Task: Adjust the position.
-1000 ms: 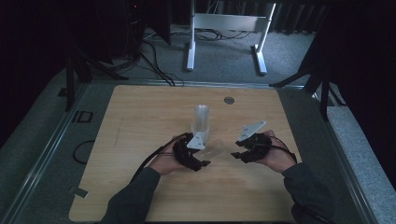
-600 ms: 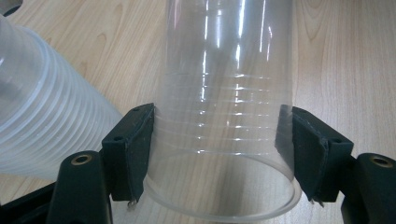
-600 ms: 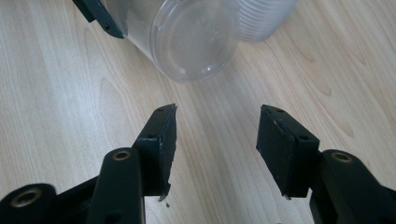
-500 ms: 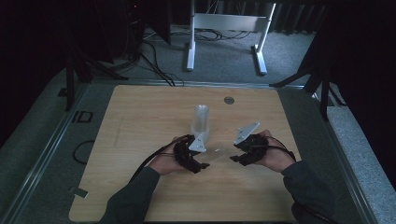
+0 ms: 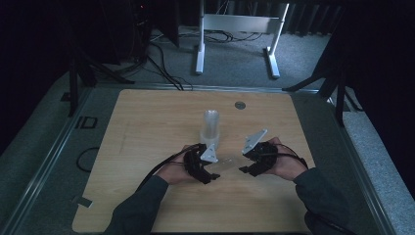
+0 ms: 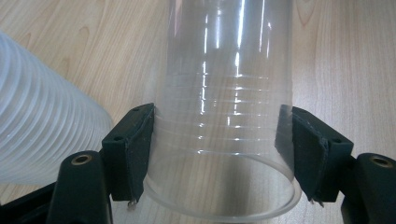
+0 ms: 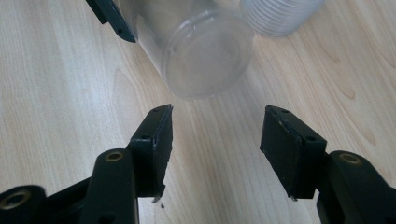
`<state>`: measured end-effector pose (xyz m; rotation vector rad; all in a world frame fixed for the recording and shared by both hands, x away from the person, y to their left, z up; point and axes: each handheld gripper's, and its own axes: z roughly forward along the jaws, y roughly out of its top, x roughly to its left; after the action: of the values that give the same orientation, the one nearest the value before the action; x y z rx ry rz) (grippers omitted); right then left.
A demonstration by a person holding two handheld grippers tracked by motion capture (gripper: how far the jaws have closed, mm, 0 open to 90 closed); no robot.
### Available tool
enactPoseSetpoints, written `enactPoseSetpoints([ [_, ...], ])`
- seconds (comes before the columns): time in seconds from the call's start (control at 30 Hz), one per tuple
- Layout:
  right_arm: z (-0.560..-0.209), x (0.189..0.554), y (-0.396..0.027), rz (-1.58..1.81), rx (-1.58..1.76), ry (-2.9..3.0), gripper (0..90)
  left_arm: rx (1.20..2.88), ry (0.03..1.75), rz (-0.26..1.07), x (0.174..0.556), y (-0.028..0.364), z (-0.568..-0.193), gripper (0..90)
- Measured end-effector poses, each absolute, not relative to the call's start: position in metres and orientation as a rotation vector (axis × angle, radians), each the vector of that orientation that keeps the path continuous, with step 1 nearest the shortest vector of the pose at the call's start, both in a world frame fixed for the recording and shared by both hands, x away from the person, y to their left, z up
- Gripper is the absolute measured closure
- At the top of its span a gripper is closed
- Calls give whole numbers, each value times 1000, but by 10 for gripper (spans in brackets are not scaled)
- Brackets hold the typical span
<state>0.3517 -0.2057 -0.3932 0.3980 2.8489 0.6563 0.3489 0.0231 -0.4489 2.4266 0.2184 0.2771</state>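
A clear plastic cup [image 6: 224, 116] lies on its side just above the wooden table [image 5: 147, 127]. My left gripper [image 6: 217, 154] is shut on it near the rim, with both pads pressing its wall. The cup's bottom [image 7: 205, 51] points at my right gripper [image 7: 217, 135], which stands open a short way off with nothing between its fingers; its jaws have just been opening. In the high view the cup [image 5: 227, 163] spans the gap between the left gripper [image 5: 211, 172] and the right gripper [image 5: 246, 165]. An upright stack of clear cups [image 5: 211, 128] stands just behind the left gripper.
The ribbed side of the cup stack [image 6: 42, 126] sits close to my left jaw. A round metal grommet [image 5: 240, 105] lies near the table's far edge. Cables trail from both grippers toward the person. A white frame [image 5: 235, 29] stands on the floor beyond the table.
The right gripper has eased slightly back from the cup, which now shows in the gap between the two grippers. The left hand has not moved.
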Motion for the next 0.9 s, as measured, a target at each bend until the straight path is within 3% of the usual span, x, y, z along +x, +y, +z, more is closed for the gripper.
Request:
enactPoseSetpoints([
  [0.9, -396, 350, -186, 572, 300, 2927, 353, 2514, 124, 338, 340, 10, -450, 297],
])
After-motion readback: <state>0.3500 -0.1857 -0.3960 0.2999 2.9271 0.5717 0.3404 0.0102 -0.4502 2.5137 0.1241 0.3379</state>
